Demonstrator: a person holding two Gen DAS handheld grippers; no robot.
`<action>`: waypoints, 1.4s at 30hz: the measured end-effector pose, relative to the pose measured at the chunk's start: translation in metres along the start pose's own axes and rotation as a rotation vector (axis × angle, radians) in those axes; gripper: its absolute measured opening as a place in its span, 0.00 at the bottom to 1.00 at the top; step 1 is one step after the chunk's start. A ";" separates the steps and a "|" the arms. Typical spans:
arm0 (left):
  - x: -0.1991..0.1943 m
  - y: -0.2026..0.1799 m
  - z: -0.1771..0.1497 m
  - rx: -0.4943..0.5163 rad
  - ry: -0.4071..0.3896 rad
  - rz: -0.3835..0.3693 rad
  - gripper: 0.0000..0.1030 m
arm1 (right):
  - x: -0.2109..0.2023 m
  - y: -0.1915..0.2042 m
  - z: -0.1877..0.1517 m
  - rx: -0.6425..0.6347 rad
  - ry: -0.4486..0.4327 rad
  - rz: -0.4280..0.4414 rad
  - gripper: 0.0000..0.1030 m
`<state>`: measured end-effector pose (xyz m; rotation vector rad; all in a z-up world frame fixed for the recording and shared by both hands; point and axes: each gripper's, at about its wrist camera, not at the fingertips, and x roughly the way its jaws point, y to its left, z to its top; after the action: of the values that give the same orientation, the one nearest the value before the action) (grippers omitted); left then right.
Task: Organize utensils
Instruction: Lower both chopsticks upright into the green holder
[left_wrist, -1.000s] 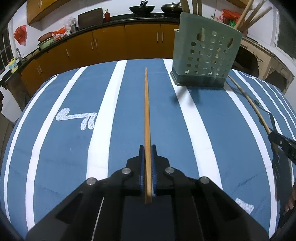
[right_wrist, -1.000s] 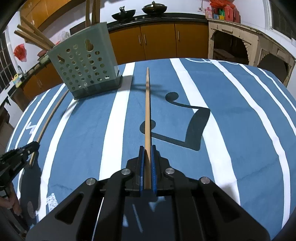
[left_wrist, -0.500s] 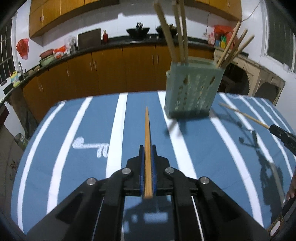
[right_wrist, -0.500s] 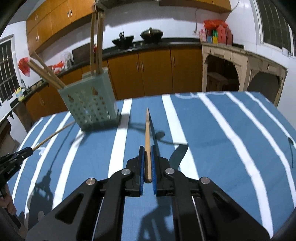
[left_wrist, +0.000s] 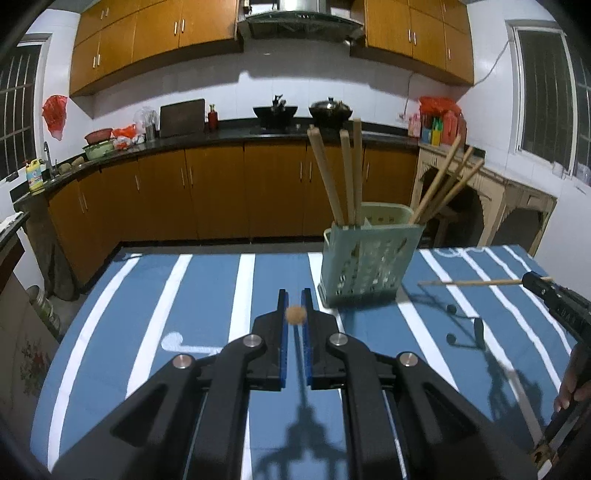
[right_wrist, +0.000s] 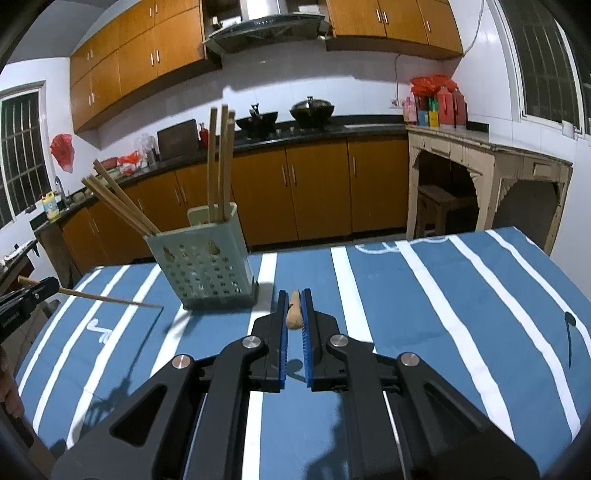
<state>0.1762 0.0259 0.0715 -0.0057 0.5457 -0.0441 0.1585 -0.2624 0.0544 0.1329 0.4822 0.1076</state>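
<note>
A: What does the left gripper (left_wrist: 294, 301) have?
B: A chopstick (left_wrist: 295, 314), pinched between its blue pads (left_wrist: 283, 332) and seen end-on, so it shows as a round brown butt. In the right wrist view that same stick (right_wrist: 110, 299) juts level toward the caddy, above the cloth.

A: And the right gripper (right_wrist: 294, 301)?
B: Closed on a second chopstick (right_wrist: 294, 314), foreshortened and pointing straight ahead. From the left wrist view it (left_wrist: 471, 283) lies level in the air, tip aimed at the caddy.

A: Where is the caddy?
B: The green perforated caddy (left_wrist: 365, 264) stands on the blue striped tablecloth (left_wrist: 207, 295), ahead and right of the left gripper, ahead and left of the right one (right_wrist: 207, 266). Two clusters of chopsticks (left_wrist: 341, 177) stand in it, one upright and one leaning outward.
</note>
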 end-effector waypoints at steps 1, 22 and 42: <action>-0.001 0.001 0.002 -0.003 -0.005 0.000 0.08 | -0.001 0.000 0.001 0.002 -0.005 0.002 0.07; -0.028 0.009 0.048 -0.041 -0.115 -0.041 0.07 | -0.014 0.016 0.045 -0.003 -0.095 0.084 0.07; -0.063 -0.041 0.150 -0.018 -0.309 -0.173 0.07 | -0.050 0.061 0.157 -0.026 -0.348 0.232 0.07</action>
<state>0.1988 -0.0137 0.2325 -0.0765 0.2359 -0.2036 0.1833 -0.2255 0.2244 0.1785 0.1167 0.3124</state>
